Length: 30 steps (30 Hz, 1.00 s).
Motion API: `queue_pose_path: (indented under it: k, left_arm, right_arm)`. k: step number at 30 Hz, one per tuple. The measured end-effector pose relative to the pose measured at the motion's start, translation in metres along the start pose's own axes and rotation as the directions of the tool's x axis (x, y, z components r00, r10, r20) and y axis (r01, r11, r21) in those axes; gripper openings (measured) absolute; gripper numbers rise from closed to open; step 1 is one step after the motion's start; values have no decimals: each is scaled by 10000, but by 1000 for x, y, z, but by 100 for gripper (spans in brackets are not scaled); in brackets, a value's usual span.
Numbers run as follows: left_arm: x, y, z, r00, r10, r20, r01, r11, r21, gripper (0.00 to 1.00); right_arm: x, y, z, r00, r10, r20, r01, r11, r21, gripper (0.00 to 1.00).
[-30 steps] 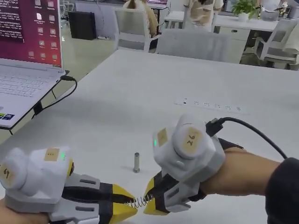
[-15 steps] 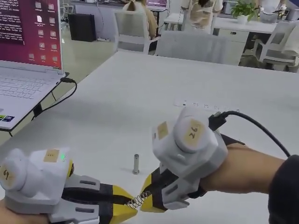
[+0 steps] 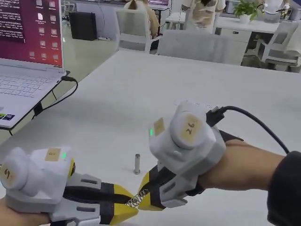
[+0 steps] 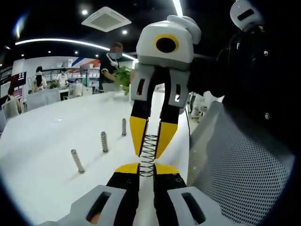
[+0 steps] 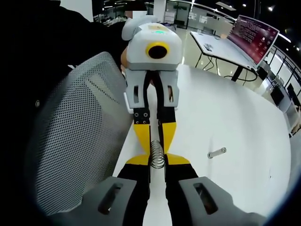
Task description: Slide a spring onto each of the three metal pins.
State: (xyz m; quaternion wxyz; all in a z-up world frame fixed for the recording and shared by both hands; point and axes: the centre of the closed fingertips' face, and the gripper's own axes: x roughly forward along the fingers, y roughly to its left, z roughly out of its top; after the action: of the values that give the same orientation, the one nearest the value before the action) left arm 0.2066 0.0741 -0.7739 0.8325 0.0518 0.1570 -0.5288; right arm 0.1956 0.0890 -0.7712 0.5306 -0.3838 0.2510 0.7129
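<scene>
**Camera arrangement.** The head view looks forward and down from above and behind the spring (image 3: 136,200), close in, with the table (image 3: 141,94) stretching away beyond it. The left gripper view sits low, just behind the spring, and faces along its own jaws toward the right gripper (image 4: 149,151). The right gripper view sits just on the spring's opposite side and faces back at the left gripper (image 5: 154,149). All three views share the spring and the bare pin (image 3: 137,164) near it.

Shiny metal wire spring (image 4: 148,155); dull grey metal pin (image 3: 137,163); smooth matt white table (image 3: 141,89); grey woven mesh chair (image 4: 235,155).
</scene>
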Motion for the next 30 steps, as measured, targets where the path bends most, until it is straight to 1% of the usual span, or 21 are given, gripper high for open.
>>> queue_pose_path:
  k: [3,7,9,15,29,30]
  left_arm:
    - [0,0,-1,10000,12,-56,-12,10000,31,2]
    - [1,0,-2,10000,-7,-89,7,10000,48,2]
    - [1,2,-2,9999,30,-123,-29,10000,67,2]
    - [0,3,-3,9999,57,-89,-56,10000,71,3]
    - [-2,6,-1,9997,226,100,-225,9997,-32,5]
    - [-2,7,-2,9996,257,66,-256,9997,-51,5]
  right_arm:
    - [1,0,2,10000,33,-50,-33,10000,-58,8]
    - [1,1,9,9999,113,42,-112,9999,-114,8]
    - [2,0,8,9999,85,-85,-87,9997,-235,8]
    - [3,-1,8,9997,76,-232,-83,9995,-311,8]
    - [4,-3,10,9991,117,-405,-135,9990,-436,8]
    - [4,-4,10,9990,98,-435,-119,9988,-469,8]
